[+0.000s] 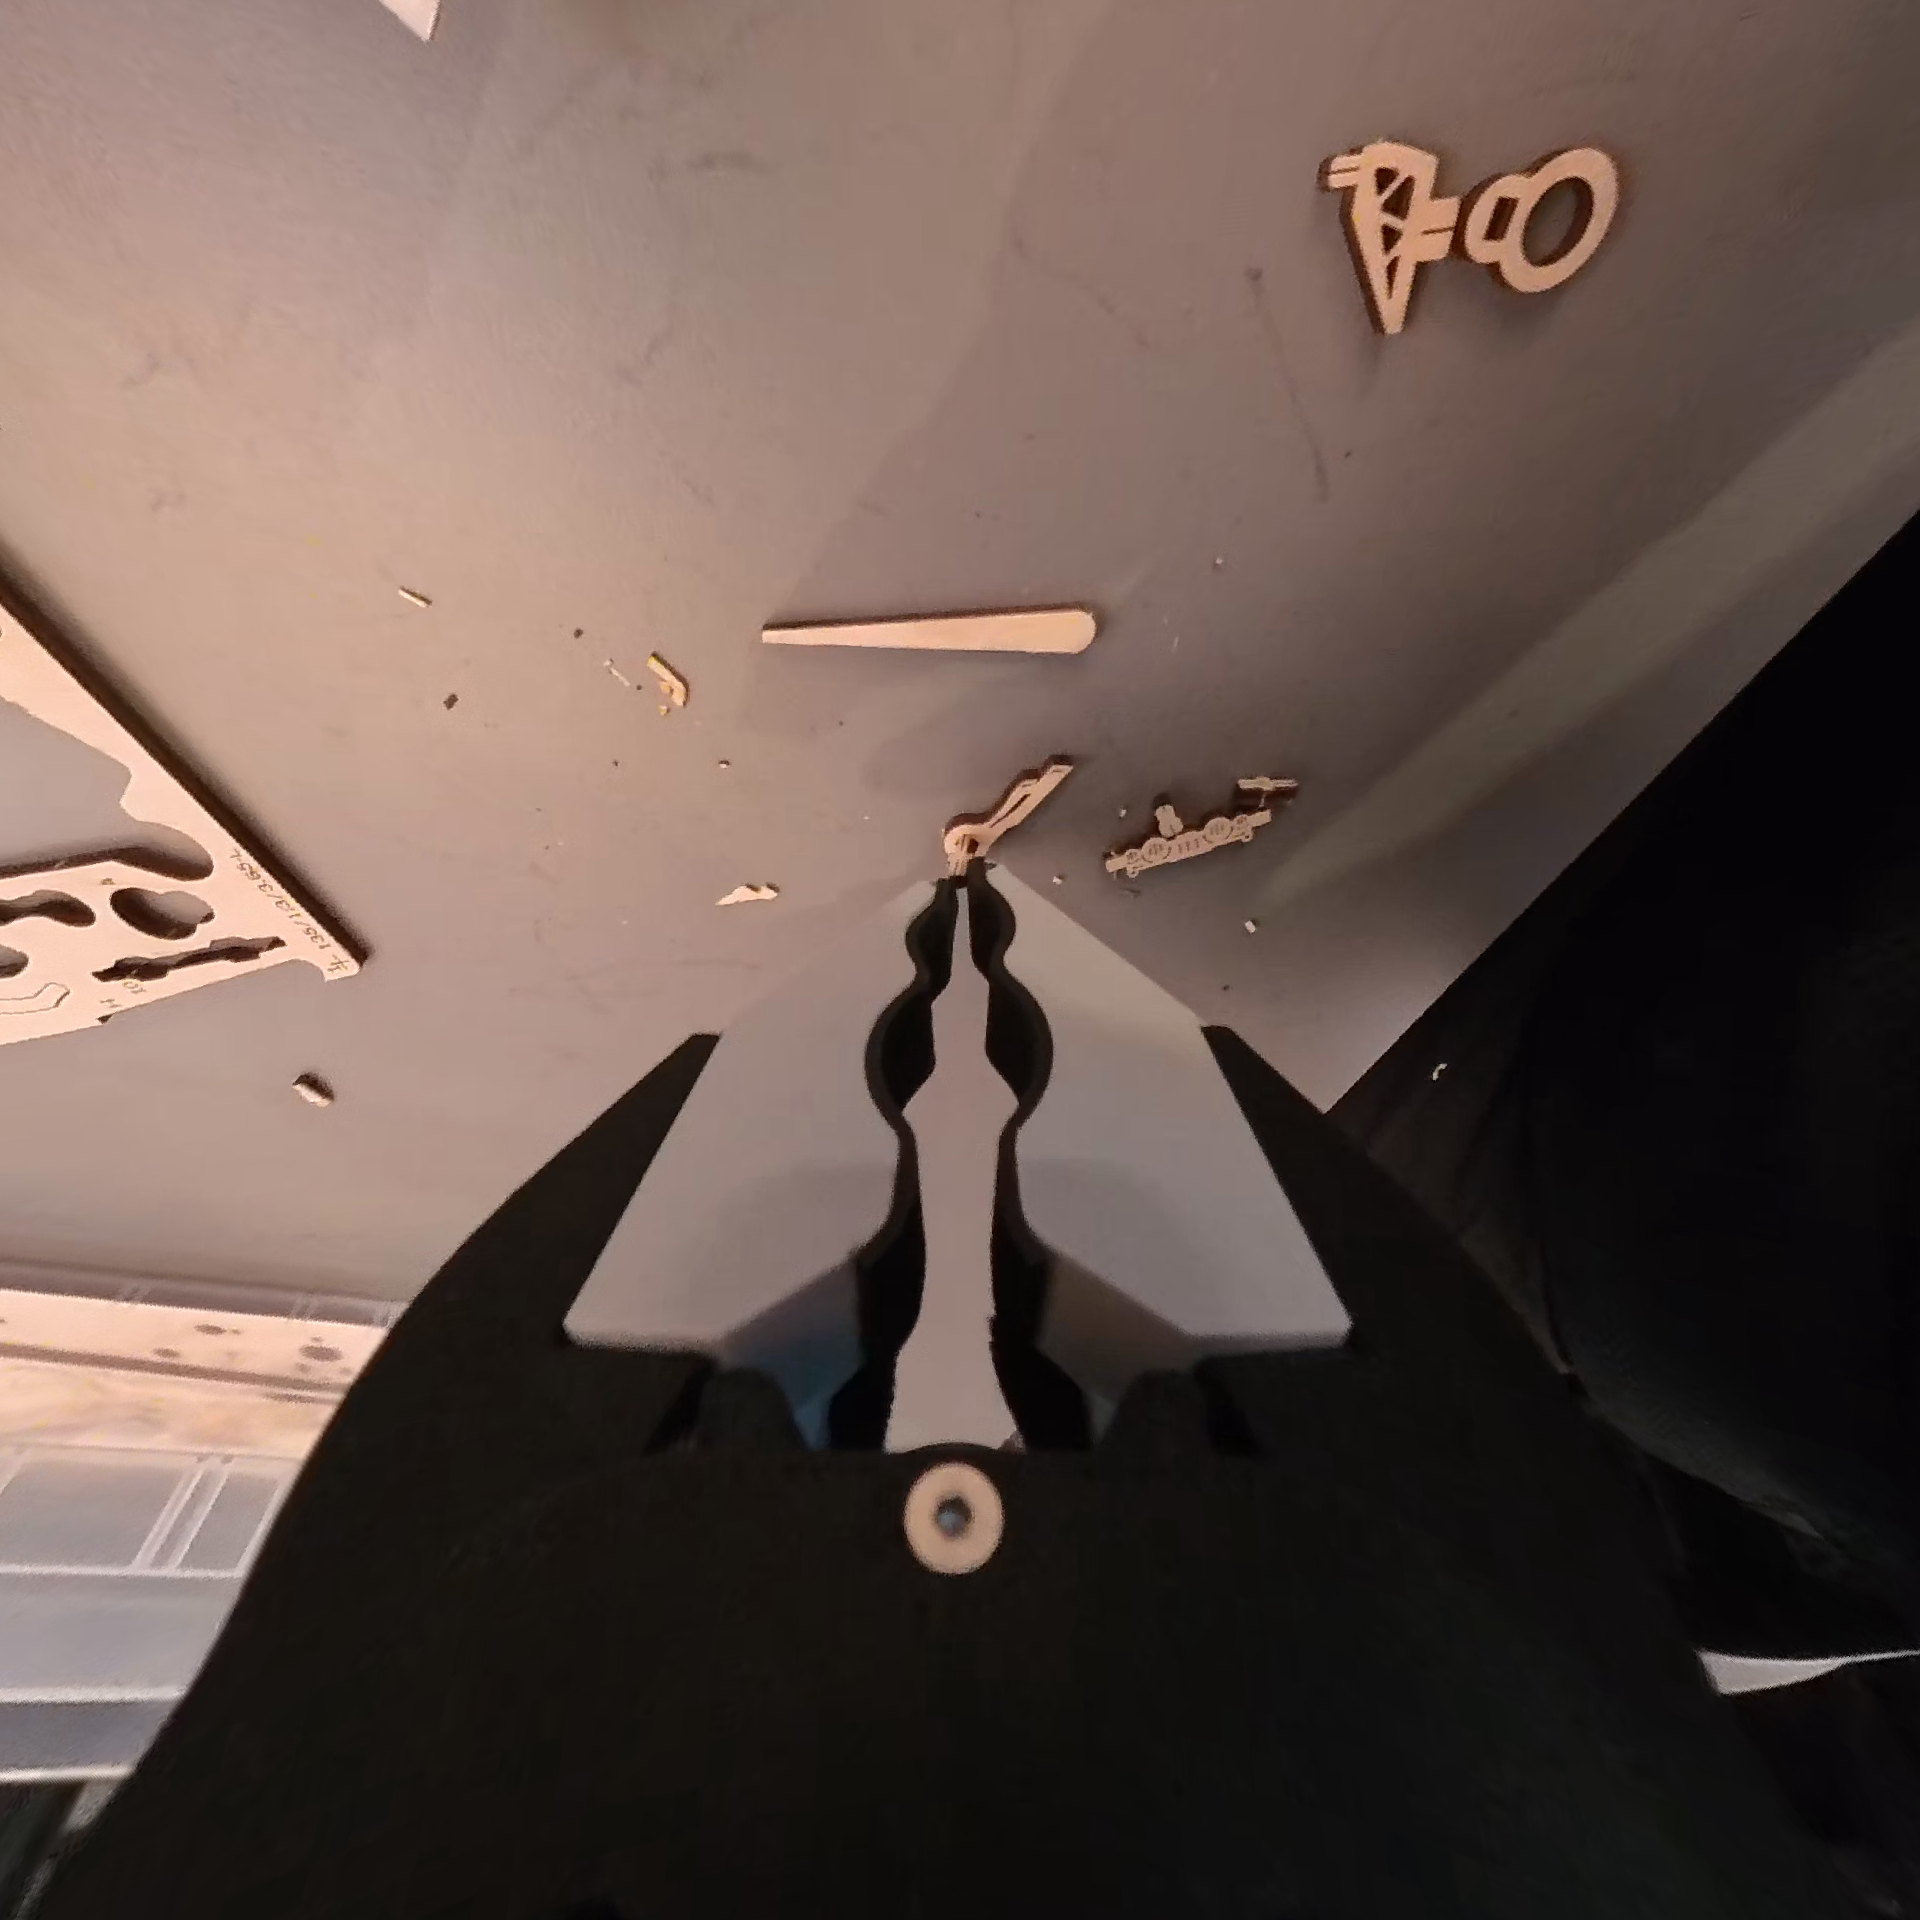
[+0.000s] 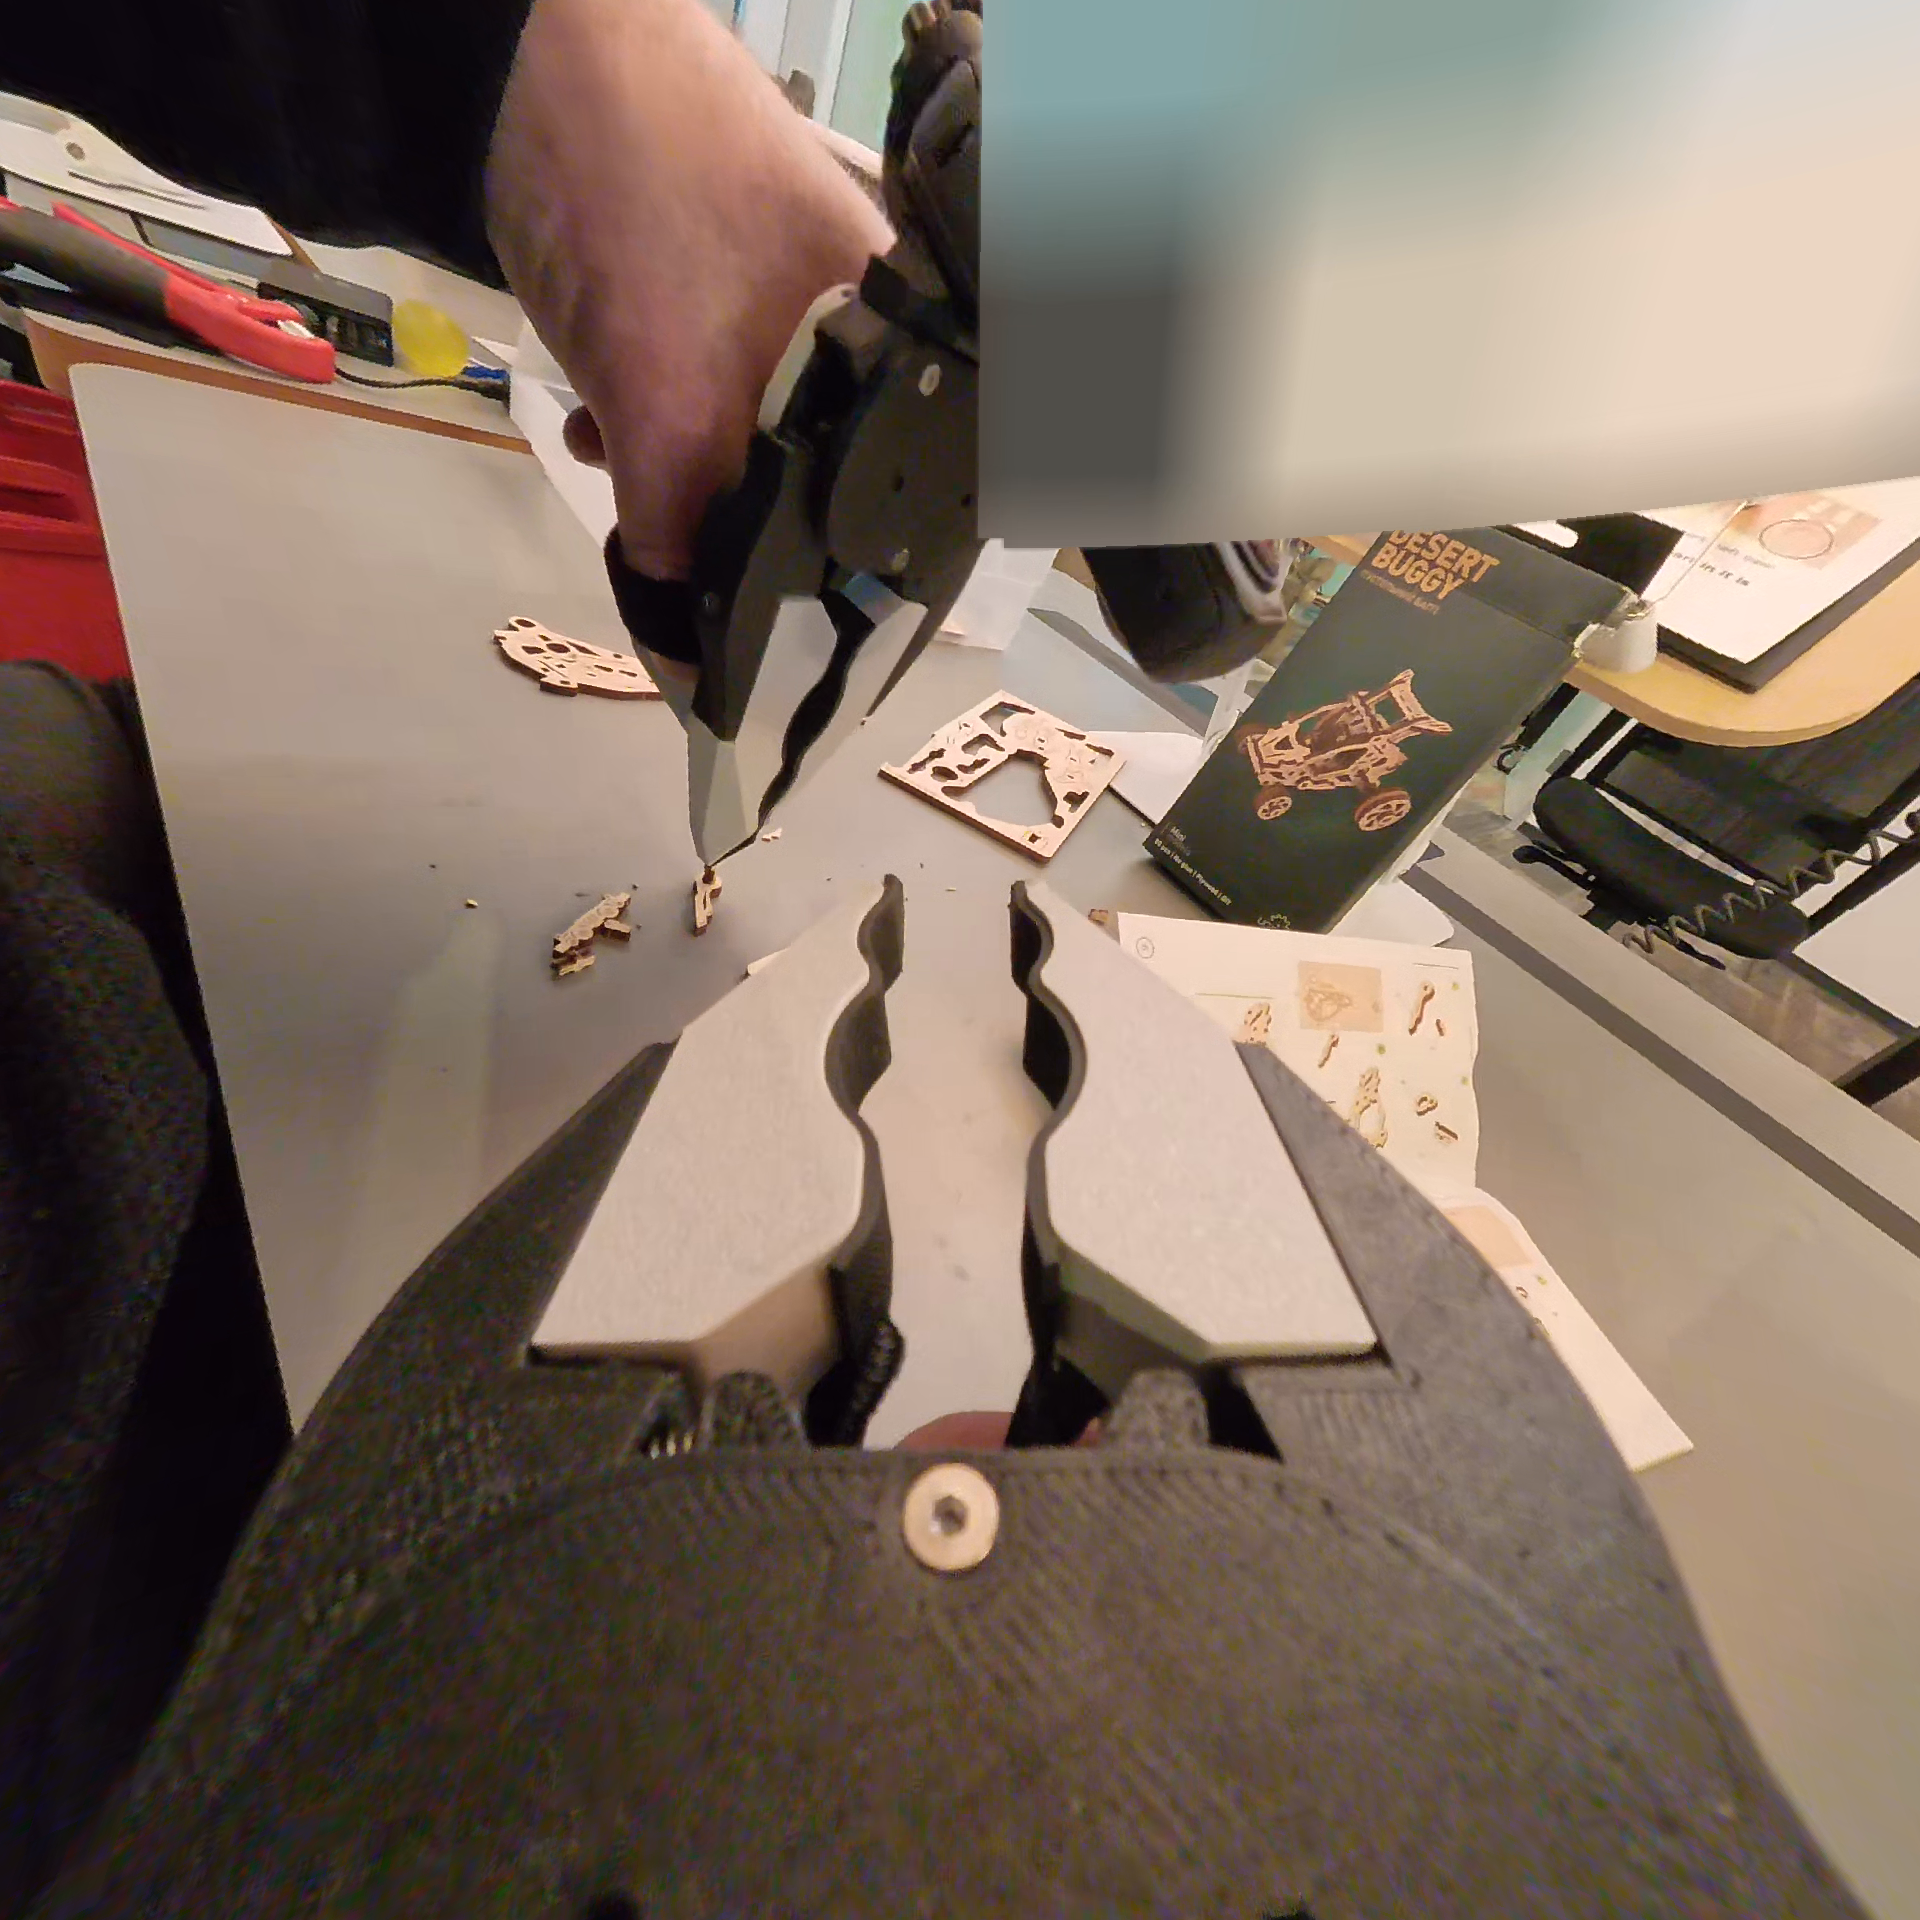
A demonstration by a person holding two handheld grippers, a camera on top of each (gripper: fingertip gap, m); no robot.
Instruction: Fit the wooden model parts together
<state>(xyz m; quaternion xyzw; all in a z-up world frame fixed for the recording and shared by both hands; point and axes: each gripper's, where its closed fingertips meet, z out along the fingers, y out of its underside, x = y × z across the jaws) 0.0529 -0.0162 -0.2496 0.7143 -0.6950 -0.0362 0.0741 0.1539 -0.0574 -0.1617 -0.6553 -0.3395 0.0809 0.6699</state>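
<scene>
1. Left wrist view: a grey, scuffed worktop [image 1: 623, 364] fills the background, strewn with small wood crumbs.
2. The left gripper [image 1: 961, 883] has its fingers clenched at the very tips on the near end of a small slotted wooden part [image 1: 1003, 816], which slants away from the tips towards the worktop.
3. Just right of that part lies a decorated wooden strip [image 1: 1195, 831]. Beyond it lies a long tapered sliver [image 1: 935, 631], and far beyond to the right a ring-and-frame piece [image 1: 1475, 229]. Well to its left sits a punched-out plywood sheet [image 1: 187, 914].
4. Right wrist view: the same grey worktop [image 2: 312, 623], with cluttered desks and an office chair behind.
5. The right gripper [image 2: 956, 894] hovers with its fingers released and apart, nothing between them.
6. Beyond it to the left, a hand [image 2: 665, 260] holds the left gripper [image 2: 712, 860] pointing down, pinching the top of the slotted part [image 2: 707, 899], which stands on end on the worktop.
7. Left of that part lies the decorated strip [image 2: 592, 930]; right of it lie a plywood sheet [image 2: 1003, 774], a dark kit box [image 2: 1371, 727] and an instruction sheet [image 2: 1340, 1018].
</scene>
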